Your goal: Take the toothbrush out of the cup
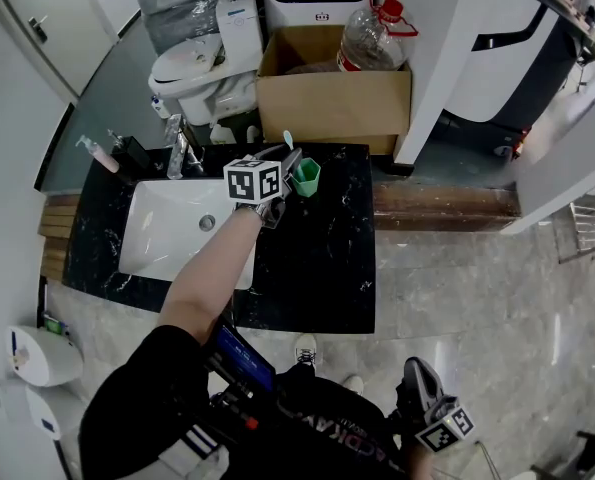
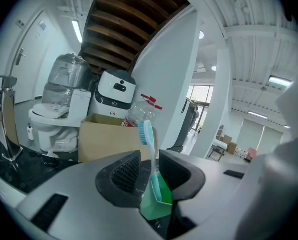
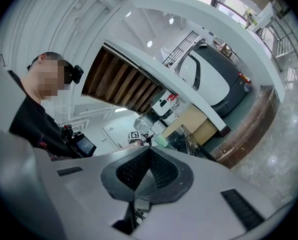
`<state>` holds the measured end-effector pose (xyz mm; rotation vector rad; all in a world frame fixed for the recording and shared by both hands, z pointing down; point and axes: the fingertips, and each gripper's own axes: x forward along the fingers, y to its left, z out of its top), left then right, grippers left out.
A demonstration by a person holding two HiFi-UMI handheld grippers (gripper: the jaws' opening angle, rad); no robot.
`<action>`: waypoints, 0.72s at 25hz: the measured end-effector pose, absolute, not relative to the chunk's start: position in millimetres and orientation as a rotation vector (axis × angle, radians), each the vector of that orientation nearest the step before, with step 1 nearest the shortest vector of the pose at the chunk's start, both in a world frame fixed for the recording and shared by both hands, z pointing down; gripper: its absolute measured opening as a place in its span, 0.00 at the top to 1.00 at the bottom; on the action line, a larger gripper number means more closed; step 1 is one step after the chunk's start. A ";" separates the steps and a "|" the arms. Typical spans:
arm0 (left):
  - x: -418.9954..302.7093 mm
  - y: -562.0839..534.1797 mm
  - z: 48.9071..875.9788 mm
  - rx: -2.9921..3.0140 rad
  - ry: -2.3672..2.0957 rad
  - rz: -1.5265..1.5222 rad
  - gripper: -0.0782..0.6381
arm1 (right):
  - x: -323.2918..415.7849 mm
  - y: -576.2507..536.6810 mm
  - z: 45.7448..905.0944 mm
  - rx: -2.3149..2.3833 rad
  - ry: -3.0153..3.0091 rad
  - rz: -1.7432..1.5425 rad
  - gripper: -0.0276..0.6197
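Observation:
A green cup (image 1: 305,177) stands on the black marble counter (image 1: 322,268) to the right of the sink, with a light blue toothbrush (image 1: 288,145) upright in it. My left gripper (image 1: 289,160) reaches it from the left. In the left gripper view the toothbrush (image 2: 149,134) rises from the cup (image 2: 158,200) between the jaws of my left gripper (image 2: 149,166); they stand open on either side of the handle, with a gap on the left. My right gripper (image 1: 415,366) hangs low beside the person's body, away from the counter. It is shut and empty (image 3: 150,151).
A white sink basin (image 1: 167,230) with a faucet (image 1: 176,146) and a soap dispenser (image 1: 99,153) fills the counter's left part. Behind the counter are a cardboard box (image 1: 332,98) holding a large bottle (image 1: 372,36), and a toilet (image 1: 199,68).

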<state>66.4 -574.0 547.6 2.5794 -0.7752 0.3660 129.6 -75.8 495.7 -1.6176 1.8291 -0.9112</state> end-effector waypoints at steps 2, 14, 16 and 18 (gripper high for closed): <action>67.2 -574.0 548.4 2.581 -0.765 0.366 0.75 | 129.1 -76.0 495.2 -1.621 1.824 -0.911 0.94; 72.1 -576.2 547.1 2.609 -0.731 0.333 0.75 | 127.9 -75.0 500.8 -1.630 1.807 -0.931 0.94; 72.0 -576.3 545.9 2.613 -0.726 0.322 0.76 | 128.4 -74.4 502.5 -1.631 1.803 -0.932 0.94; 71.1 -575.8 543.2 2.617 -0.726 0.311 0.80 | 128.3 -74.7 502.5 -1.629 1.801 -0.931 0.94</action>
